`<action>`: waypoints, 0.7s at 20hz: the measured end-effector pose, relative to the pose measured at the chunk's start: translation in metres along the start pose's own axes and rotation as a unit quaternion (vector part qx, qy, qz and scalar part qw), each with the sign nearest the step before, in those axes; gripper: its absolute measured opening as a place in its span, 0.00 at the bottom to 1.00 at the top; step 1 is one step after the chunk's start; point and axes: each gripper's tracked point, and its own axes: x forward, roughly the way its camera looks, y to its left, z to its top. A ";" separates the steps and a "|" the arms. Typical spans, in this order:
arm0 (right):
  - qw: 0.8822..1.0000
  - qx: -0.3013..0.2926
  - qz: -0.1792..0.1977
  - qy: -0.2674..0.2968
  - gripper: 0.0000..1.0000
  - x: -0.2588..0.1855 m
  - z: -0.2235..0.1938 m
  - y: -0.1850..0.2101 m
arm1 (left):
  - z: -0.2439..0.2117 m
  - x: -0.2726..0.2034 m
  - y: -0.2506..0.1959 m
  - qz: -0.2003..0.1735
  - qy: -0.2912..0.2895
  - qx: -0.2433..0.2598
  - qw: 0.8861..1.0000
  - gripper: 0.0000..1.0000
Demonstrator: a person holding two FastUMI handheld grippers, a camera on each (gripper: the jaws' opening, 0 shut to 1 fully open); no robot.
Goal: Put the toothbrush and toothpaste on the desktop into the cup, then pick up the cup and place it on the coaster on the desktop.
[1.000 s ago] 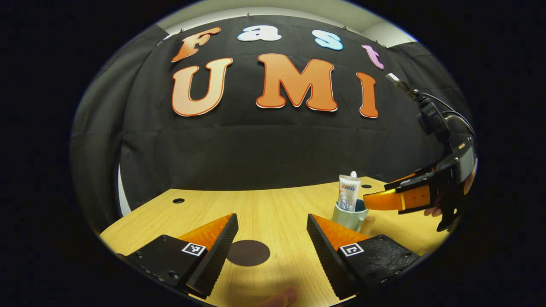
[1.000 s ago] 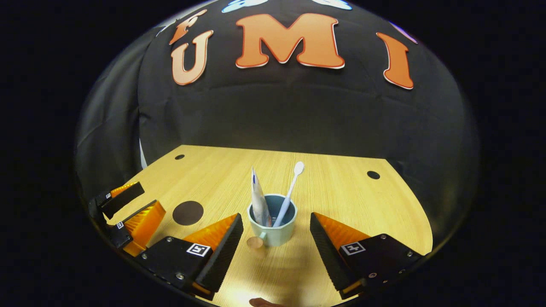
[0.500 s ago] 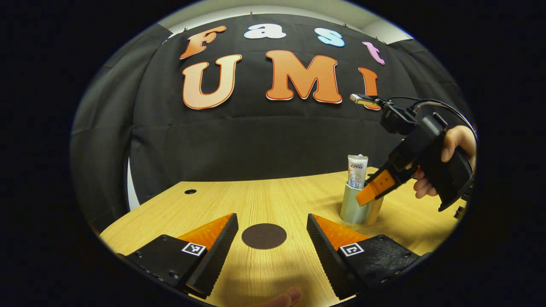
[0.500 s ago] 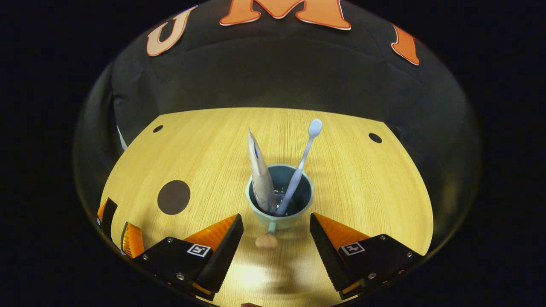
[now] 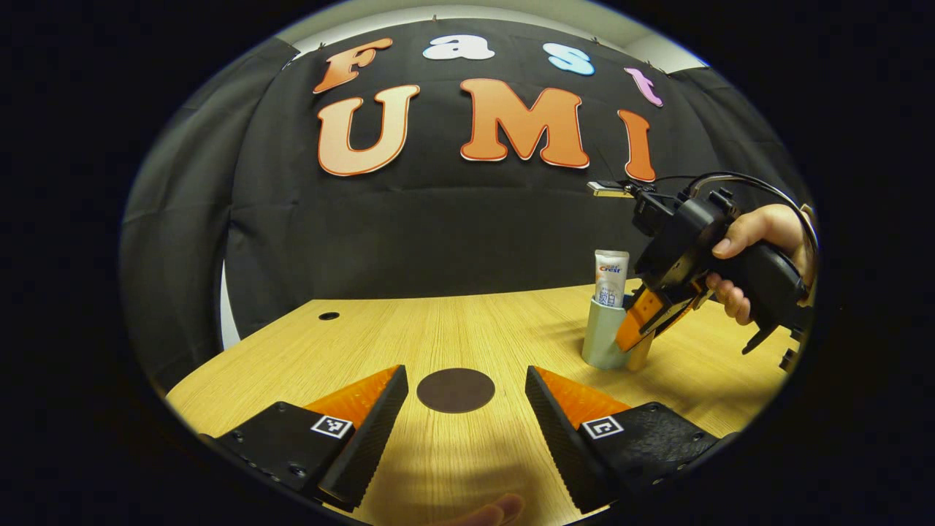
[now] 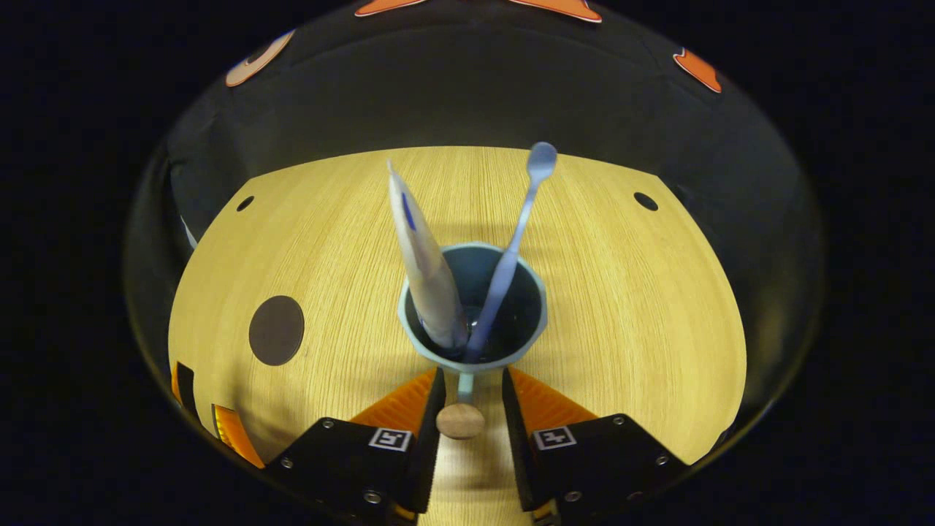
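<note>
1. Cup (image 6: 473, 307) upright on the surface (image 6: 621, 292), toothpaste (image 6: 424, 270) and toothbrush (image 6: 511, 248) standing in it.
2. Right gripper (image 6: 467, 409) fingers narrowed around the cup's handle (image 6: 460, 418); contact: cannot tell.
3. Left gripper (image 5: 465, 409) fingers wide apart, holding nothing.
4. Coaster (image 5: 456, 389) bare, well left of the cup.

A recording booth: black cloth wall (image 5: 438, 234) behind a bare wooden desktop (image 5: 453, 336).
</note>
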 end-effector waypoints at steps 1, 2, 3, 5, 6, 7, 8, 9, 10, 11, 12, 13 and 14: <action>1.000 0.007 0.003 0.001 0.38 0.000 0.000 0.001 | -0.002 0.001 0.000 -0.001 0.002 0.000 1.000 0.98; 1.000 0.006 0.005 0.000 0.28 -0.002 0.000 0.000 | -0.003 0.002 0.000 0.000 0.003 0.001 1.000 0.98; 1.000 0.003 0.007 -0.002 0.27 -0.001 0.000 -0.001 | -0.005 0.001 0.000 0.000 0.004 0.002 1.000 0.98; 1.000 0.000 0.006 -0.004 0.25 -0.001 -0.001 -0.001 | -0.006 0.001 0.000 0.000 0.006 0.005 1.000 0.98; 1.000 0.001 0.000 -0.003 0.25 -0.002 0.000 -0.002 | -0.006 0.000 -0.001 -0.001 0.006 0.005 1.000 0.98; 1.000 -0.001 -0.005 -0.005 0.25 -0.001 -0.001 -0.001 | -0.007 -0.001 -0.001 -0.001 0.006 0.004 1.000 0.98; 1.000 -0.008 -0.009 -0.007 0.25 -0.001 0.000 -0.003 | -0.006 -0.001 -0.002 -0.002 0.007 0.004 1.000 0.98; 1.000 -0.013 -0.012 -0.010 0.25 0.001 0.000 -0.004 | -0.008 -0.002 -0.004 -0.004 0.008 0.004 1.000 0.98; 1.000 -0.015 -0.012 -0.009 0.25 0.001 0.000 -0.005 | -0.007 -0.003 -0.006 -0.006 0.009 0.005 1.000 0.98; 1.000 -0.011 -0.009 -0.009 0.25 0.001 0.000 -0.004 | -0.007 -0.004 -0.006 -0.007 0.007 0.006 1.000 0.98; 1.000 -0.008 -0.003 -0.013 0.25 -0.002 0.002 -0.001 | -0.005 -0.006 -0.007 -0.010 0.005 0.007 1.000 0.98; 1.000 -0.010 0.000 -0.023 0.25 -0.003 0.006 -0.001 | -0.004 -0.007 -0.009 -0.011 0.002 0.009 1.000 0.98; 0.999 -0.013 -0.001 -0.039 0.25 -0.005 0.015 -0.002 | -0.004 -0.009 -0.009 -0.010 0.000 0.011 1.000 0.98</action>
